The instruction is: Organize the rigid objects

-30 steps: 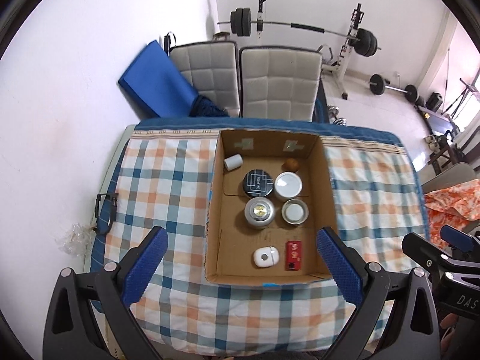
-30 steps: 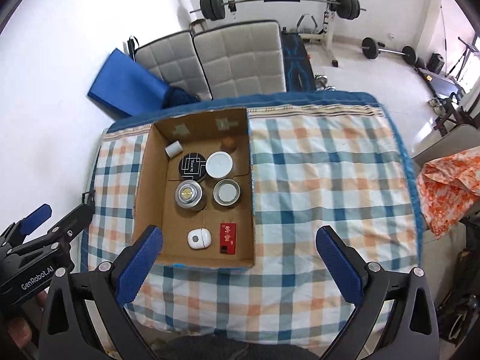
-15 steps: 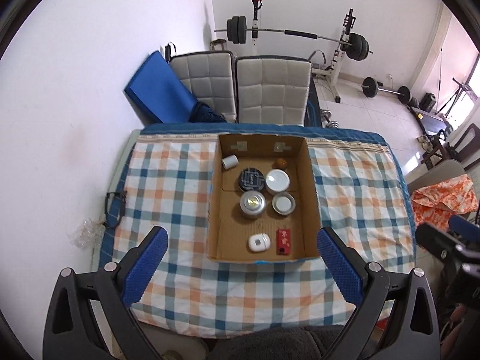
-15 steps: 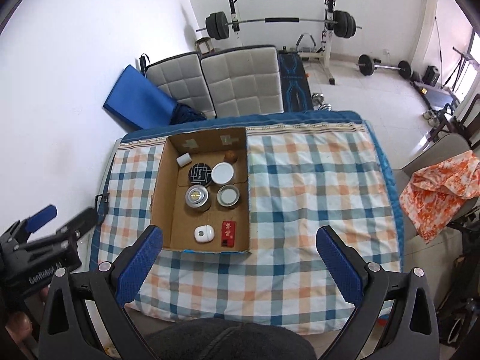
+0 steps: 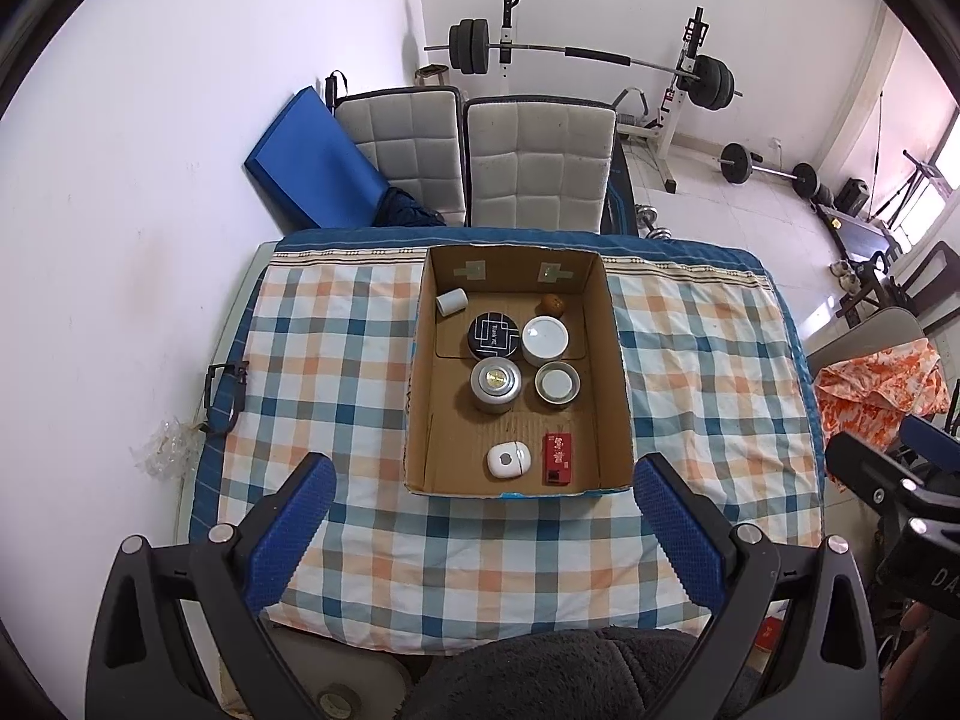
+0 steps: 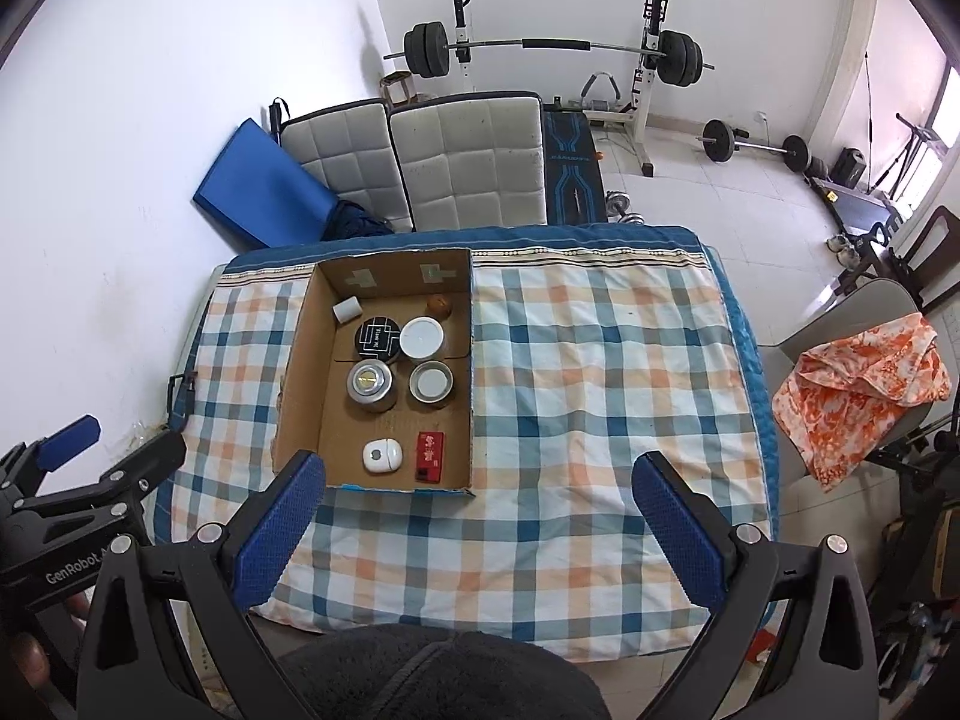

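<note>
Table (image 5: 336, 360) and box (image 5: 618, 360) look closer than half a second ago.

We see bare checked tablecloth (image 6: 600, 372) across the frame's centre and right in the right wrist view, free for a pass. At centre left the cardboard box (image 6: 465, 372) walls fence in four tins (image 6: 369, 383) packed tightly mid-box. Its bare floor lies along the left wall. Two padded chairs (image 6: 468, 162) block the table's upper edge.
</note>
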Motion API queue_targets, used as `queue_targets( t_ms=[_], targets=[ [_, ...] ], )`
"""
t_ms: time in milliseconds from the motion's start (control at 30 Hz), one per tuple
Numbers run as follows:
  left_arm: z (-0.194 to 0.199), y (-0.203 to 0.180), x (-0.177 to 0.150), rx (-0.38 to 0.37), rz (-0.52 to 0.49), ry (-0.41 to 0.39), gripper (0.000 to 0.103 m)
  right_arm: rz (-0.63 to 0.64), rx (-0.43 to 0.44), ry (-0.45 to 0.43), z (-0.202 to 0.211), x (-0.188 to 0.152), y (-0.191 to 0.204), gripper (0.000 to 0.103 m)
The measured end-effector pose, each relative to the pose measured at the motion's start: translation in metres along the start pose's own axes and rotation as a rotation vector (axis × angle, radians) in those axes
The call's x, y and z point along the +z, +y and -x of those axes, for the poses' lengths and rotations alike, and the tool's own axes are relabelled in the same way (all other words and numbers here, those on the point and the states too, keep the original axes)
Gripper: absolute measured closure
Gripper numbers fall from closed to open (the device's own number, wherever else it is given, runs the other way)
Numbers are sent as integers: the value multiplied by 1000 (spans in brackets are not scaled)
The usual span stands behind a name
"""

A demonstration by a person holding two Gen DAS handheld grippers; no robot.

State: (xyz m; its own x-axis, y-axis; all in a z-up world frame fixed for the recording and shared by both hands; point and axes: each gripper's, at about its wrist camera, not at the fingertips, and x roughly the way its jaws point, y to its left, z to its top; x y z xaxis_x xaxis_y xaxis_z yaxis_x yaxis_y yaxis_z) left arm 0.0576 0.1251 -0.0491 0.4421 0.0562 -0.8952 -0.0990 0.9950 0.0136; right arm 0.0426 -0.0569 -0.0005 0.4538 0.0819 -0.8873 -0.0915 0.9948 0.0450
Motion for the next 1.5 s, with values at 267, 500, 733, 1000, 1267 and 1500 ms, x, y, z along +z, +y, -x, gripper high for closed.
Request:
queue_targets(
  t_ms=[267, 500, 733, 1000, 1267, 1500],
  targets=[
    [12, -7, 3, 0, -11, -32, 1, -16, -33, -41, 10, -4, -8, 0],
    [15, -8, 2, -7, -16, -42, 1, -26, -48, -62, 16, -5, -11, 0],
    [16, -12, 3, -2, -25, -45, 1, -38, -43, -77, 21, -4, -11, 0],
    [18, -12, 5, -9, -25, -52, 1, -37, -46, -80, 22, -2, -12, 0],
    [19, -11, 8, -13, -24, -56, 1, -50, -51, -91, 26, 0, -12, 0],
    [20, -12, 9, -11, -25, -58, 1, -51, -57, -93, 28, 0, -12, 0]
  ],
)
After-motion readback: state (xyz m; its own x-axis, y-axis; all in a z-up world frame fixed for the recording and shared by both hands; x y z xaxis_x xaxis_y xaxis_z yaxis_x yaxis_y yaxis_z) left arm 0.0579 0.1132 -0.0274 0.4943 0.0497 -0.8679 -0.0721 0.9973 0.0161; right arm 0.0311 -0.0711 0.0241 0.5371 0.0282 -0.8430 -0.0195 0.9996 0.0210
